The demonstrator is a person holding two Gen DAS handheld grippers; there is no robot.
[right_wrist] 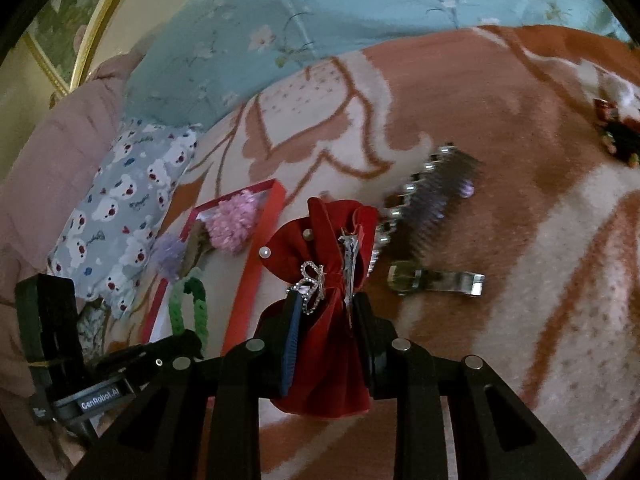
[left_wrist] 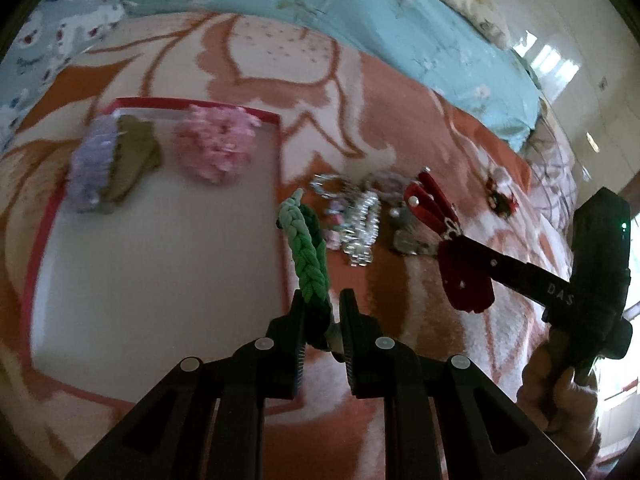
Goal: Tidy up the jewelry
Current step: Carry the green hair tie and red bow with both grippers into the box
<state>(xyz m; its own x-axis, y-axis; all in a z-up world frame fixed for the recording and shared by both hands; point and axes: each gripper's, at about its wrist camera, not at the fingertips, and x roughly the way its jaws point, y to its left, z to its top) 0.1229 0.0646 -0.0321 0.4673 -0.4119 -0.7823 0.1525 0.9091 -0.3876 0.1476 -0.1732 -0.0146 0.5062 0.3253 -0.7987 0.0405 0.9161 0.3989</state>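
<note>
Red-rimmed tray [left_wrist: 279, 184] with pale floor at left of the left wrist view, lying on an orange-and-cream blanket [left_wrist: 400, 92]. Inside, toward its upper end: a lilac fluffy hair piece [left_wrist: 90, 160] touching an olive one [left_wrist: 134, 160], a pink fluffy one [left_wrist: 216, 146] just beside them. Lower centre: left gripper [left_wrist: 322, 300], jaws nearly closed, pinching a braided green hair tie [left_wrist: 306, 248] that rises from between the fingers over the tray's right edge. Right of that, loose on the blanket: a blurred heap of silver, sparkly jewelry [left_wrist: 358, 220]; farther right, a small red-and-dark ornament [left_wrist: 502, 196] well apart. Far right: right gripper [left_wrist: 466, 264] reaching in, clamped on a red velvet bow clip [left_wrist: 466, 284], with a hand [left_wrist: 560, 396] on its handle at lower right.

Same tray [right_wrist: 256, 272] at left centre of the right wrist view, with the green tie [right_wrist: 188, 308] over it. Centre: right gripper [right_wrist: 324, 312] part-closed around the waist of the bow [right_wrist: 316, 240], with pearls, a rhinestone loop and a metal clip visible. Right of it: a rhinestone comb [right_wrist: 428, 208] and a silver barrette [right_wrist: 436, 280] on the blanket.
</note>
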